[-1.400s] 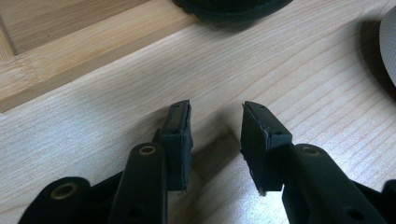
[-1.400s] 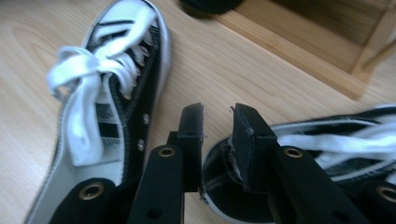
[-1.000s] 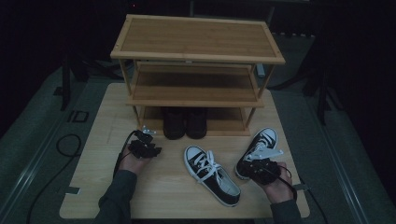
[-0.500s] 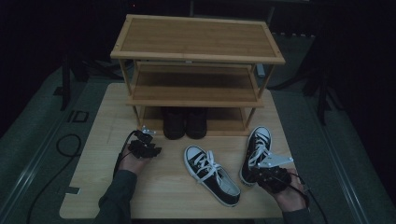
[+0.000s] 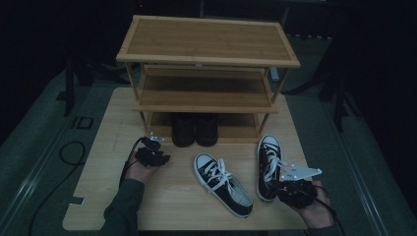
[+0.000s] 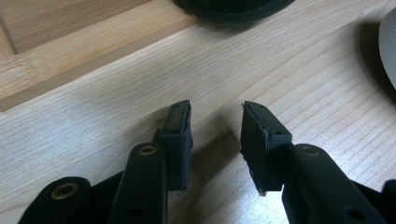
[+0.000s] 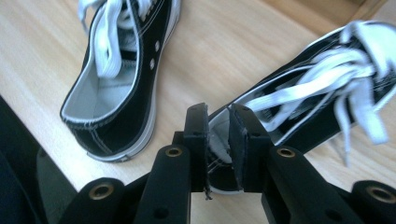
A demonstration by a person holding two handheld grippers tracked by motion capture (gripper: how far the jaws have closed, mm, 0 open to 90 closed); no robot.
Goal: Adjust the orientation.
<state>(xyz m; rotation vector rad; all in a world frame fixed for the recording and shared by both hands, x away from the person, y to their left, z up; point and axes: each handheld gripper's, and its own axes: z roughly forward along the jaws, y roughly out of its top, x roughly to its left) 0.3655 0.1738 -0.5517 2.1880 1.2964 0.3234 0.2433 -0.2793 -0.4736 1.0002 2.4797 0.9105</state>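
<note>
Two black canvas sneakers with white laces lie on the wooden table. The right sneaker (image 5: 268, 164) points its toe at the shoe rack (image 5: 206, 59). My right gripper (image 5: 275, 189) is shut on its heel rim; in the right gripper view the jaws pinch the heel collar of this sneaker (image 7: 299, 107), my right gripper (image 7: 218, 114) low in the frame. The other sneaker (image 5: 223, 184) (image 7: 116, 70) lies free at the middle, toe angled to the far left. My left gripper (image 5: 155, 150) (image 6: 217, 112) rests open just above the bare table at the left, with nothing between its fingers.
A pair of dark shoes (image 5: 194, 129) (image 6: 233, 4) stands on the rack's bottom shelf (image 6: 70, 51). The middle and top shelves are bare. The table's front edge (image 5: 196, 229) is close behind both hands. A cable (image 5: 69, 152) trails on the floor at left.
My right gripper has drawn the right sneaker toward the front edge and turned it, so its toe now points straight at the rack. The left gripper has stayed in place.
</note>
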